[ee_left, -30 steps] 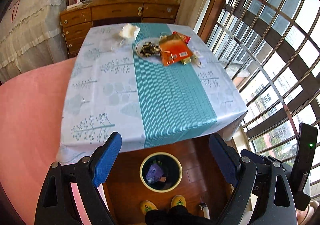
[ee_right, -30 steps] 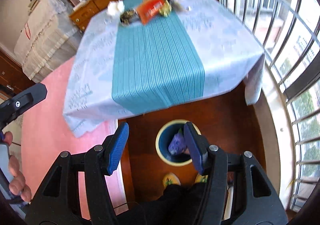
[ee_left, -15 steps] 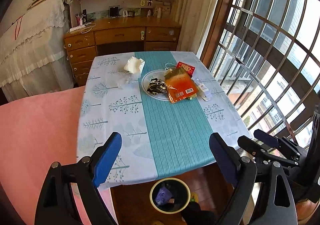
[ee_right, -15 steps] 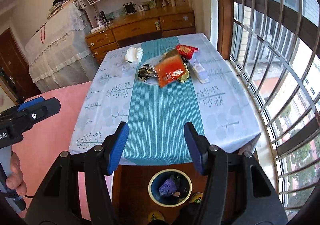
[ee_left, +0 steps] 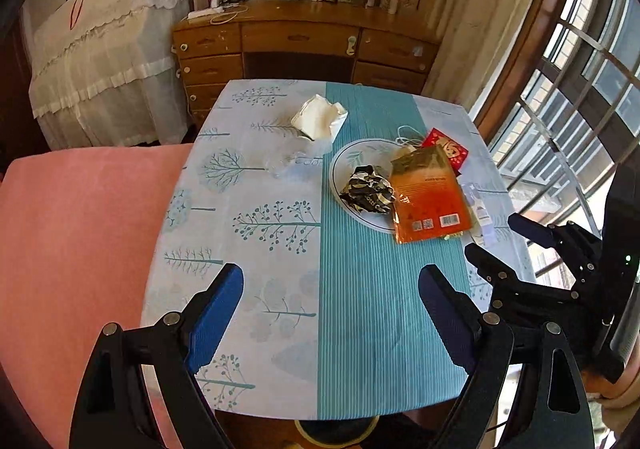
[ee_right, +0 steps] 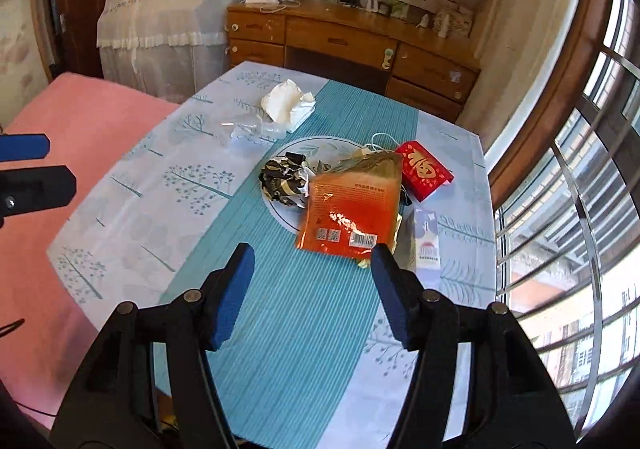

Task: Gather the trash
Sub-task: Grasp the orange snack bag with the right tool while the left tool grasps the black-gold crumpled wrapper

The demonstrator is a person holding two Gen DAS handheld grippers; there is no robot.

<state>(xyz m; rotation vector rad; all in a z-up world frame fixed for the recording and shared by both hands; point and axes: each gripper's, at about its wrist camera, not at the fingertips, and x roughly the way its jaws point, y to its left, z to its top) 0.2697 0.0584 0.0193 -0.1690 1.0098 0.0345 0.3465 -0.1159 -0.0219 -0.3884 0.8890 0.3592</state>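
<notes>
Trash centres on an orange packet (ee_right: pixel 352 209), lengthwise toward the right gripper (ee_right: pixel 312 289), overlapping a plate (ee_right: pixel 280 209); both grippers spread, left gripper (ee_left: pixel 332 313) empty.

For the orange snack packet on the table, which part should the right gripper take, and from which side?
Probably the near bottom edge of the orange packet, by the barcode, approached from the table's front edge. The packet lies flat with its far end resting on the plate, and this near edge faces the open right gripper. One finger would likely need to slide under the edge.
</notes>
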